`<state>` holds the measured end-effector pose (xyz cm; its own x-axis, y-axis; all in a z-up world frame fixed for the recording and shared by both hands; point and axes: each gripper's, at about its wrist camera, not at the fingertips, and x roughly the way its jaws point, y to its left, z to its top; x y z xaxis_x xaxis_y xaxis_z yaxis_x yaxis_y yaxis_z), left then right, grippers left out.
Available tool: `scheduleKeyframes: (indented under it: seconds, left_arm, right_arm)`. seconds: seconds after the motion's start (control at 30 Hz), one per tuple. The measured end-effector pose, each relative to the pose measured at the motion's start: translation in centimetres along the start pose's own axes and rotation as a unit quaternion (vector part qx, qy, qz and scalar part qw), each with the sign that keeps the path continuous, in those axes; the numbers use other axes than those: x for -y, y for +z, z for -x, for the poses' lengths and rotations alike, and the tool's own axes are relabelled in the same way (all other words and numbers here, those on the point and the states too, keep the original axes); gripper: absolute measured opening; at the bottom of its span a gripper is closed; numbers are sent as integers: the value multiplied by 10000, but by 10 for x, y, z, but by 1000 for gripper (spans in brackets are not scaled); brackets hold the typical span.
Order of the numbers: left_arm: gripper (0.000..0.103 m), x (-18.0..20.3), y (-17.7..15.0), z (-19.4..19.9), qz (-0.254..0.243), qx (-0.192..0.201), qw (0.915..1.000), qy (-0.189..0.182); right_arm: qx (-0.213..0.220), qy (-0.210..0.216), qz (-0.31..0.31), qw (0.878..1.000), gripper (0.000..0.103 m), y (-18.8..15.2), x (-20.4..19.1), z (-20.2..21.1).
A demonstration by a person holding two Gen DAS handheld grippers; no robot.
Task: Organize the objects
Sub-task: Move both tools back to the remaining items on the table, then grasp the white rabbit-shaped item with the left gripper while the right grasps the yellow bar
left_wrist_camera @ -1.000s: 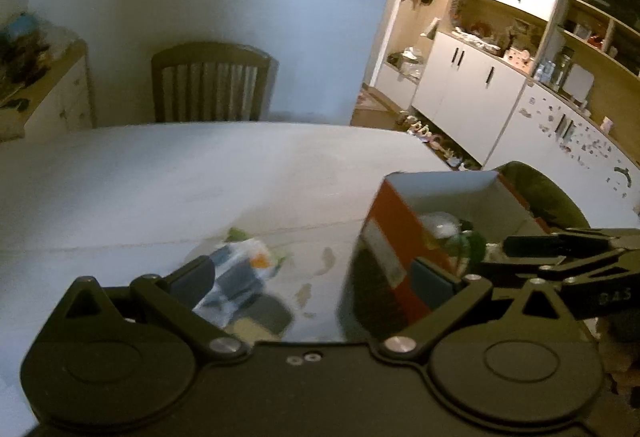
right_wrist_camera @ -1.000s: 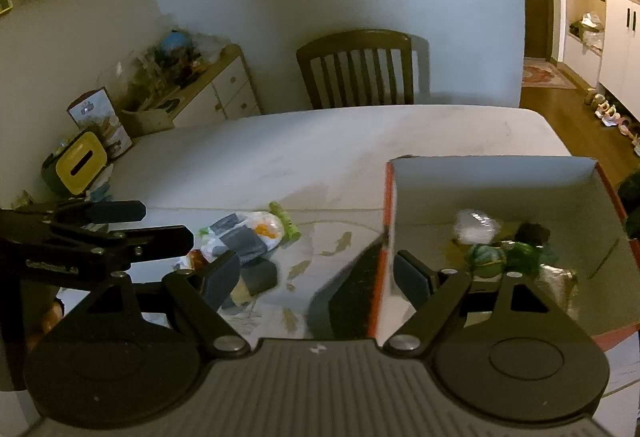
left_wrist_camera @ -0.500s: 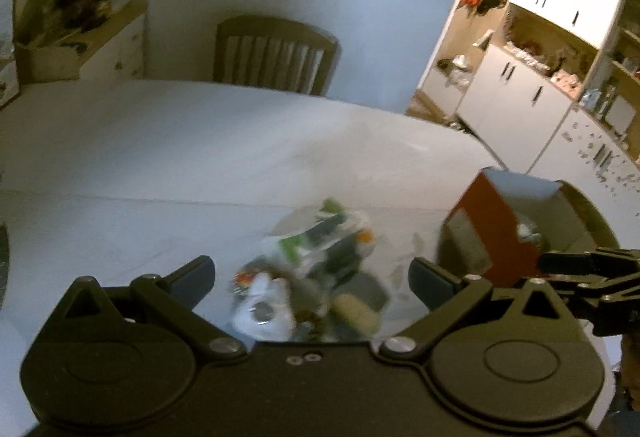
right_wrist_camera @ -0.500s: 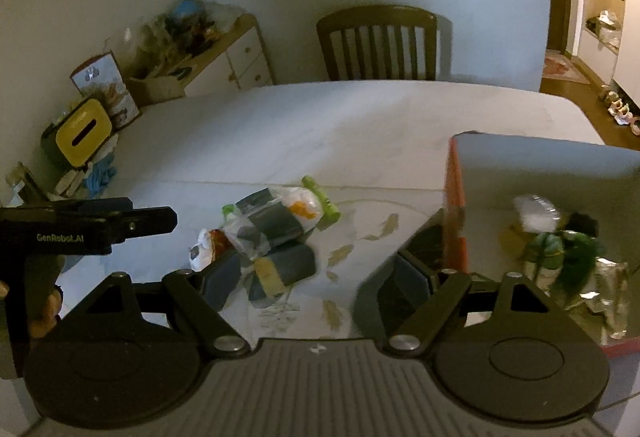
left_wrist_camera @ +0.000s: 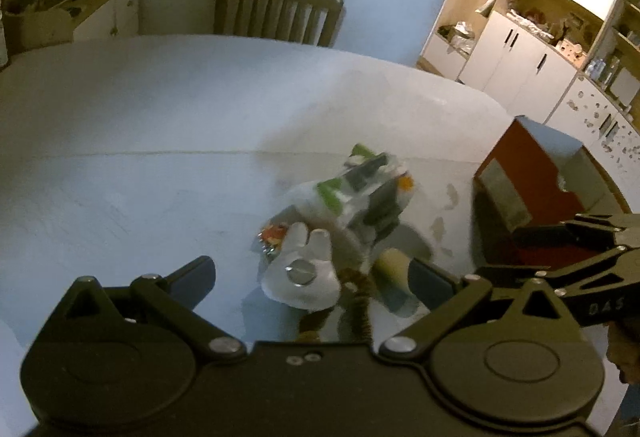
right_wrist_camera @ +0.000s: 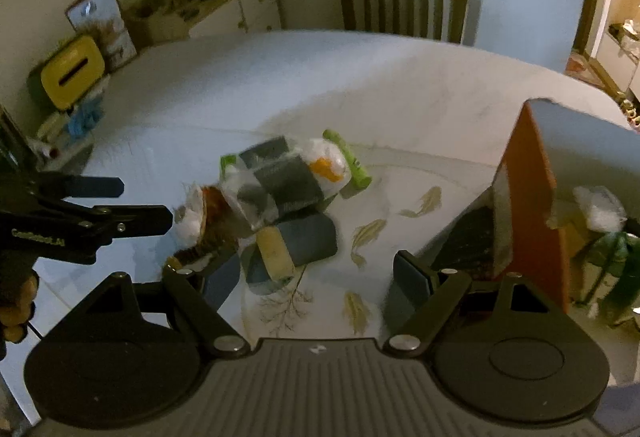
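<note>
1. Left wrist view: your left gripper [left_wrist_camera: 310,275] has its jaws spread wide and holds nothing; its fingers flank the near end of a small heap of loose items on the white table [left_wrist_camera: 140,141]
2. Closest to that gripper lies a white plastic piece [left_wrist_camera: 300,277] with a metal screw head in it, and just behind it a clear plastic bag [left_wrist_camera: 360,193] with green, grey and orange contents; the picture is blurred, so you cannot tell exactly what is inside
3. To the right of the white piece sits a pale yellow block [left_wrist_camera: 390,263], touching the heap
4. The orange-red cardboard box [left_wrist_camera: 524,173] stands at the right of the table, apart from the heap, and your right gripper [left_wrist_camera: 576,249] shows in front of it from the side
5. Right wrist view: your right gripper [right_wrist_camera: 316,277] is also open and empty, its fingers hovering over the fish-patterned patch of the table [right_wrist_camera: 420,85] between the heap and the box
6. From here the bag [right_wrist_camera: 284,177] lies on top of a dark grey pouch [right_wrist_camera: 312,241], with a green tube [right_wrist_camera: 348,161] touching the bag's far side and the yellow block [right_wrist_camera: 274,249] against the pouch's near-left edge
7. The box [right_wrist_camera: 532,197] is at your right; inside it you can see a crumpled clear wrapper [right_wrist_camera: 598,209] and a green item [right_wrist_camera: 616,253] resting on its floor
8. Your left gripper [right_wrist_camera: 120,205] appears at the left edge, open, beside the heap
9. A wooden chair [right_wrist_camera: 404,3] stands at the table's far side
</note>
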<state>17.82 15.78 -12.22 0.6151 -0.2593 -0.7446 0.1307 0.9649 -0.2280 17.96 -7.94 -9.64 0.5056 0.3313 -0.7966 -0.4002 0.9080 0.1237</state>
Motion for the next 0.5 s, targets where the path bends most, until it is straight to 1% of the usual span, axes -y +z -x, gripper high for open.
scheduleKeyframes:
  seconds: [0.17, 0.4, 0.47, 0.5]
  left_arm:
    - [96, -11, -3, -14, 218, -111, 9997, -51]
    - [84, -13, -6, -26, 57, -138, 9997, -187]
    - [81, -13, -7, -26, 35, -136, 9996, -244]
    - [79, -12, -7, -27, 10, -148, 9996, -257]
  right_arm:
    - [-190, 45, 118, 9997, 84, -1, -5, -23]
    - [-324, 25, 418, 9986, 84, -1, -17, -44]
    - [-357, 28, 464, 9983, 79, 1, -20, -48]
    - [-373, 36, 485, 9981, 78, 1, -22, -50]
